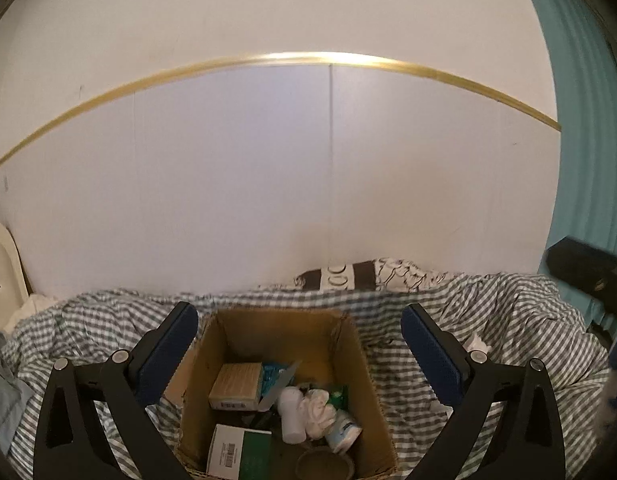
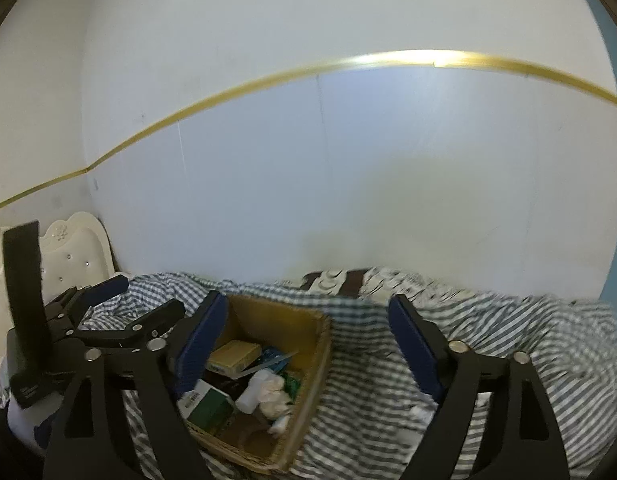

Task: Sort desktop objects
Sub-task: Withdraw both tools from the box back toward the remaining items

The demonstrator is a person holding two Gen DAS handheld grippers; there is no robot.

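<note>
While both hover above the bed:
Left gripper (image 1: 299, 354): jaws wide, empty.
Right gripper (image 2: 304, 344): jaws wide, empty.
Cardboard box (image 1: 350, 344): holds mixed items.

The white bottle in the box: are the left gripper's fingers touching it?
Apart. The left wrist view shows the left gripper open, its fingers raised and spread wide of the white bottle.

Between your left tongs (image 1: 299, 344) the cardboard box (image 1: 350, 344) stands open-topped, its floor crowded. Right of your right tongs (image 2: 306, 328), rumpled striped bedding (image 2: 508, 344) lies unobstructed; the wall (image 2: 348, 180) blocks ahead.
</note>
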